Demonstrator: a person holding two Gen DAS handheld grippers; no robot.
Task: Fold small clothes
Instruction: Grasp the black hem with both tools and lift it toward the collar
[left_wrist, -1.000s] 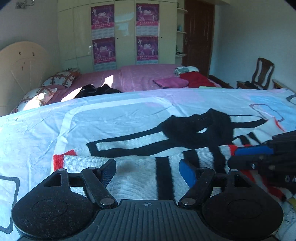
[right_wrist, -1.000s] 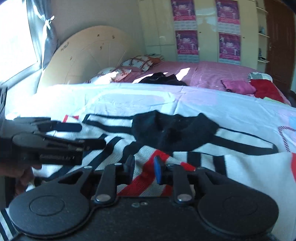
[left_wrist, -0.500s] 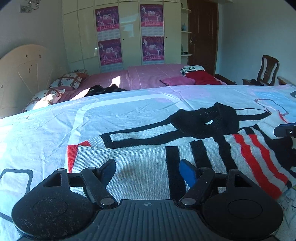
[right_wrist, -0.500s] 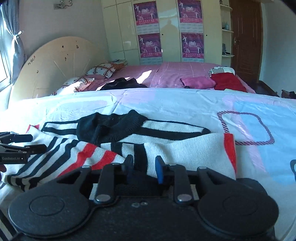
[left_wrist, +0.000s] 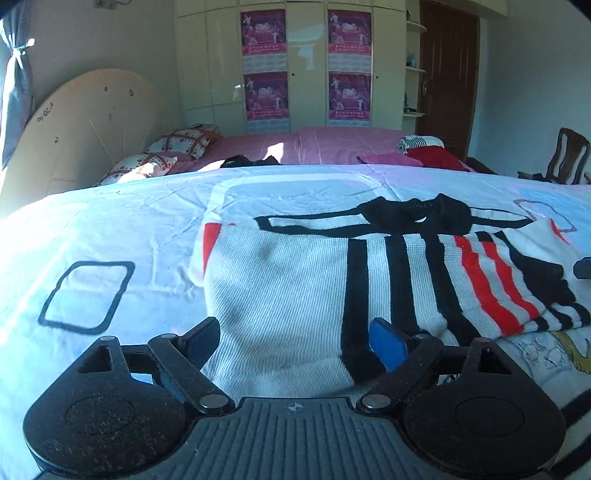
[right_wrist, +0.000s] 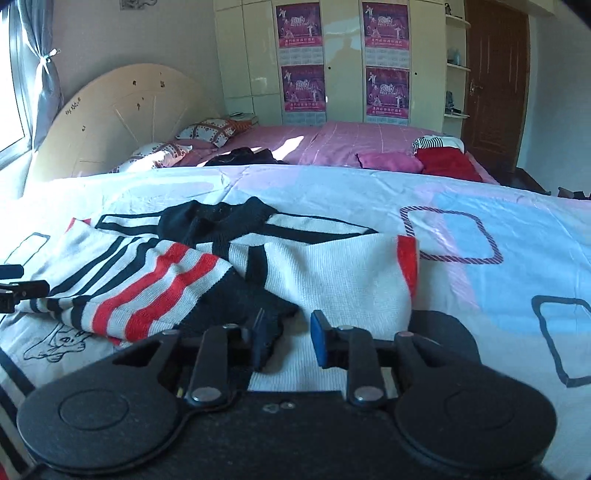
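Observation:
A small knit sweater (left_wrist: 295, 280), white with black and red stripes and a black collar, lies on the bedsheet (left_wrist: 110, 221) with both sleeves folded across its body. It also shows in the right wrist view (right_wrist: 332, 273). My left gripper (left_wrist: 295, 338) is open and empty, hovering over the sweater's near left edge. My right gripper (right_wrist: 288, 341) is open and empty, over the sweater's near right edge. The left gripper's fingertips (right_wrist: 22, 288) show at the far left of the right wrist view.
A second bed with a pink cover (left_wrist: 332, 144) stands behind, with pillows (left_wrist: 181, 142), dark clothes (left_wrist: 251, 161) and a red and pink pile (left_wrist: 436, 157). A wardrobe (left_wrist: 303, 62), a door (left_wrist: 447, 74) and a chair (left_wrist: 569, 155) stand beyond.
The right gripper let go of the striped sleeve, opened and drew back to the right. The left gripper drew back to the left. The sleeve now lies folded across the sweater.

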